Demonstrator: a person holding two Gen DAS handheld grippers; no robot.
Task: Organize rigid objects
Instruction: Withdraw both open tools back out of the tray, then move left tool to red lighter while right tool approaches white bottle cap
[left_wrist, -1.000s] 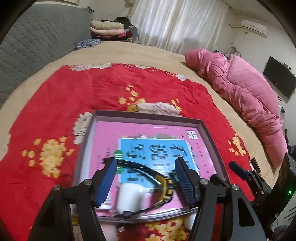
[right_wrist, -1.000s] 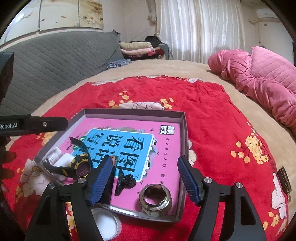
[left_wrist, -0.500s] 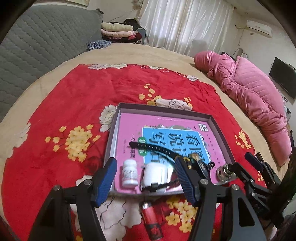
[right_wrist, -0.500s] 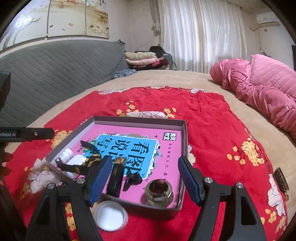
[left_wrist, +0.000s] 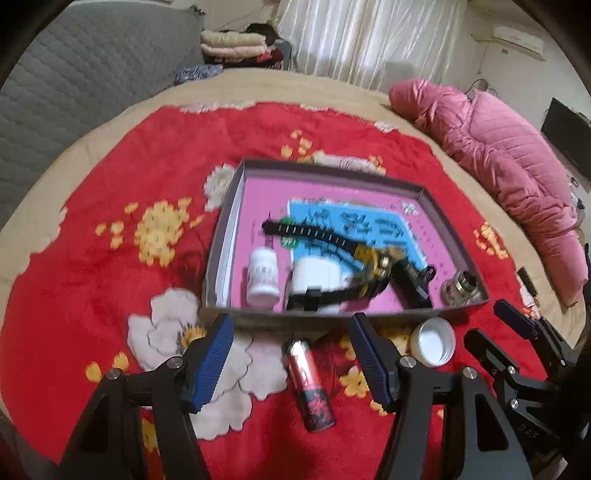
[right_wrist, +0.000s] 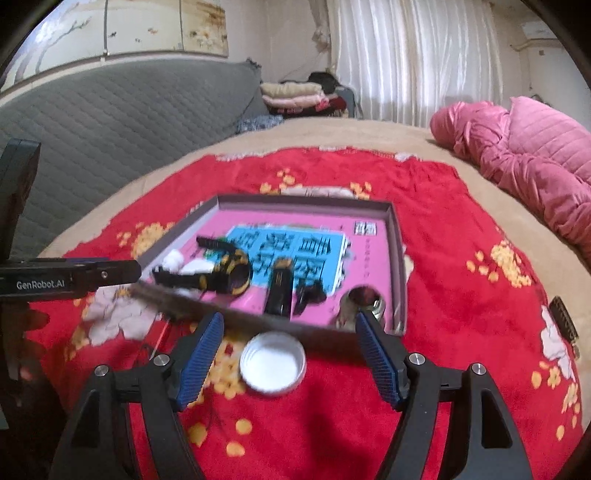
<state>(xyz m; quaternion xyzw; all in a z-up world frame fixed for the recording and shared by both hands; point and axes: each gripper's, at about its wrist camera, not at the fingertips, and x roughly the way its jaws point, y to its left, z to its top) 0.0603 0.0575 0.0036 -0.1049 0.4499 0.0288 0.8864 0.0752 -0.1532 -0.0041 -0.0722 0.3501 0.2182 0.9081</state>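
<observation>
Fingers (left_wrist: 212, 354) spread above red lighter (left_wrist: 309, 384)

Bed (left_wrist: 258, 83) under a red flowered blanket (left_wrist: 110, 288)

A shallow box (left_wrist: 369, 318) lies ahead of both grippers; nearer, a red lighter (left_wrist: 310, 384) between the left gripper's (left_wrist: 290, 354) fingers and a white cap (right_wrist: 272, 363) (open side up) between the right gripper's (right_wrist: 290, 347); pink quilt (left_wrist: 509, 173) far right.

The print on the pink book (right_wrist: 373, 254) inside the tray (right_wrist: 400, 258) is smeared by motion blur and cannot be read; the tray's near wall is blurred too.
</observation>
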